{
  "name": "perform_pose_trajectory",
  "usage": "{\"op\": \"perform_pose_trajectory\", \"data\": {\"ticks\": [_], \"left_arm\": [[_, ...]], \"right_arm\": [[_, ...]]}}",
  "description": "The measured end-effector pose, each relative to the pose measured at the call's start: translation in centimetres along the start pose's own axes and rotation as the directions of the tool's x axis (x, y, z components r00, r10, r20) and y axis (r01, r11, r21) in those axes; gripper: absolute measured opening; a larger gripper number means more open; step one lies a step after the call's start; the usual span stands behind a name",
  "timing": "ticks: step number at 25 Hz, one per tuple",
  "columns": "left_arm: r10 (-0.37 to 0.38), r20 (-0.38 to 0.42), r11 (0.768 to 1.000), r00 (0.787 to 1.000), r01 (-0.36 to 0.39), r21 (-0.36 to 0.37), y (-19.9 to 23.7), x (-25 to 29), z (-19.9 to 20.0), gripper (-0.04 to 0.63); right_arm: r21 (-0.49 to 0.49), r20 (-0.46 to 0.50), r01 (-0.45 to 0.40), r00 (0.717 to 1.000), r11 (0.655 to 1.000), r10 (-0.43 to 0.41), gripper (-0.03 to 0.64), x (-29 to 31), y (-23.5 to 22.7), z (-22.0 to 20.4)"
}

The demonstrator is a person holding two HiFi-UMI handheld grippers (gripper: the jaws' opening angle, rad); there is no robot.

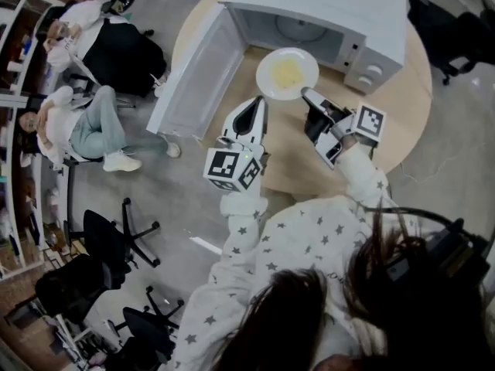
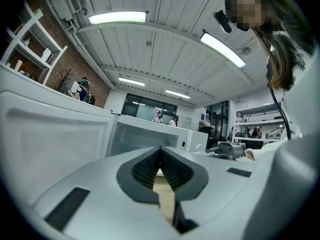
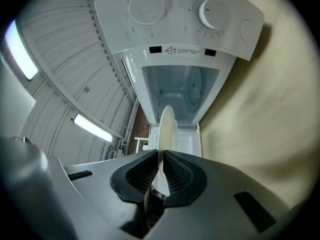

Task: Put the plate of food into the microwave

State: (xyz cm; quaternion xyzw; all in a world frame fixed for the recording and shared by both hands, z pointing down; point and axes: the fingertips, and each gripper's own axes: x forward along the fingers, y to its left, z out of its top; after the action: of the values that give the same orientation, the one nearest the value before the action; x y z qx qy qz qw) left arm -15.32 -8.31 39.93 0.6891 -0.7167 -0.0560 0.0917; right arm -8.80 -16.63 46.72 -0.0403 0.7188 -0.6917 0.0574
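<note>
A white plate (image 1: 287, 73) with yellow food hangs just in front of the open white microwave (image 1: 332, 10) on the round wooden table (image 1: 402, 107). My right gripper (image 1: 307, 93) is shut on the plate's near rim. In the right gripper view the plate (image 3: 166, 126) stands edge-on between the jaws of the right gripper (image 3: 160, 155), facing the microwave cavity (image 3: 180, 91). My left gripper (image 1: 259, 103) hovers just left of the plate and below it, shut on nothing. The left gripper (image 2: 160, 152) in its own view points toward the microwave (image 2: 145, 136).
The microwave door (image 1: 197, 76) swings out to the left, past the table edge. Its knobs (image 1: 370, 74) are on the right of the cavity. Two people (image 1: 85, 126) sit at the left, and black office chairs (image 1: 108, 242) stand on the floor below them.
</note>
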Motion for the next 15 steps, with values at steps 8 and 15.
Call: {"op": "perform_pose_trajectory", "data": {"ticks": [8, 15], "left_arm": [[-0.266, -0.055, 0.964, 0.962, 0.265, -0.024, 1.5, 1.6, 0.1, 0.002], [-0.419, -0.079, 0.908, 0.904, 0.416, -0.052, 0.0, 3.4, -0.2, 0.002]], "right_arm": [[0.009, 0.274, 0.004, 0.962, 1.0, -0.006, 0.024, 0.6, -0.4, 0.7], [-0.017, 0.397, -0.01, 0.918, 1.0, 0.016, 0.023, 0.4, 0.2, 1.5]]}}
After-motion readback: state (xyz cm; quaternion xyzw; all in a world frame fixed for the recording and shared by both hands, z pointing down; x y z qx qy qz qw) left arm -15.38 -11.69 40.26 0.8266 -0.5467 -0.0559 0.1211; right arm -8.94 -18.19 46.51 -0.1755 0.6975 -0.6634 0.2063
